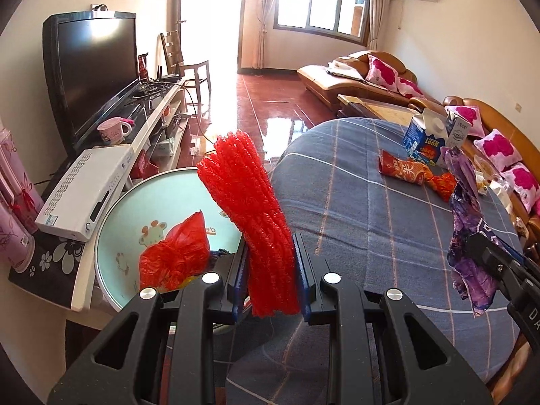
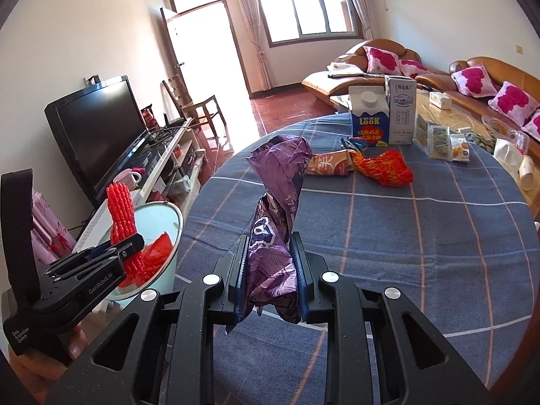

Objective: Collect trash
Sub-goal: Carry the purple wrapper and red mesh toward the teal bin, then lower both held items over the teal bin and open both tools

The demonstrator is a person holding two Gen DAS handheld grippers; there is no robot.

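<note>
The left gripper (image 1: 270, 280) has its fingers clamped on a red foam net (image 1: 249, 209) held just above the pale green bin (image 1: 118, 209) beside the bench (image 1: 371, 236), and the right gripper (image 2: 270, 283) pinches a crumpled purple wrapper (image 2: 276, 202) over the bench. The bin already holds a red plastic bag (image 1: 175, 249). I'd say the job is partway: orange wrappers (image 2: 381, 167), two cartons (image 2: 381, 118) and small packets (image 2: 438, 141) remain on the cloth.

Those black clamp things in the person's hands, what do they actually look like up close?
Each is matte black plastic with angular cut-out arms and round silver bolts. The fingers carry ribbed blue pads. The left gripper bears white lettering, "GenRoboAI" and "Data Acquisition System". The right gripper looks identical. No cables or sleeves show.
</note>
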